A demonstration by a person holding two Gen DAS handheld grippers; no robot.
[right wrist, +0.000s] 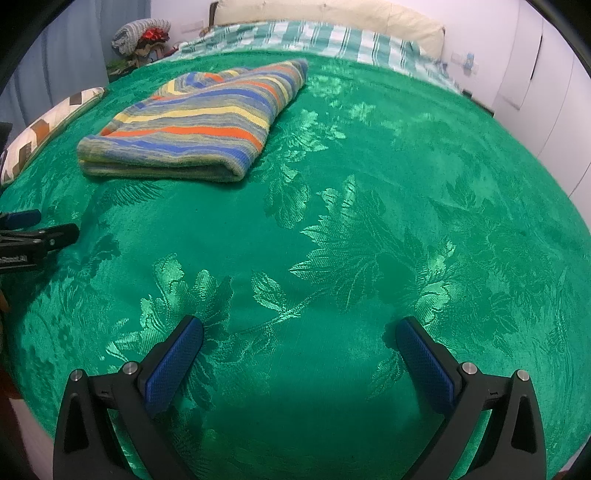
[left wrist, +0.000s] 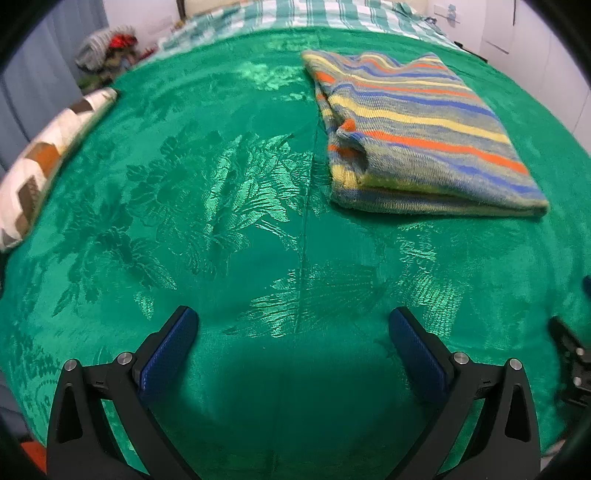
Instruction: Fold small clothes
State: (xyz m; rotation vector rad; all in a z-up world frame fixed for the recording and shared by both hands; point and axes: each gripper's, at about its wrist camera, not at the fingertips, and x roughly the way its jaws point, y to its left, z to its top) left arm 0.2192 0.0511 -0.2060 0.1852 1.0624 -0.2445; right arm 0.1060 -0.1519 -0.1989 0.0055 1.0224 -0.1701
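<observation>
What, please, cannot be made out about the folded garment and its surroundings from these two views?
- Garment: folded shut, so its type and inner layers are hidden in both views.
- Pile beyond the bed: too small and blurred to identify.
- Cushion: cut off by the left wrist view's edge.
- Right gripper in the left wrist view: only a sliver at the edge.

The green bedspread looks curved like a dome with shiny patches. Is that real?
Left wrist view: fisheye lens bends the flat green bedspread; pale patches are glare on its woven leaves. Right wrist view: same bulge and sheen, with a dark shadow between the tongs.
</observation>
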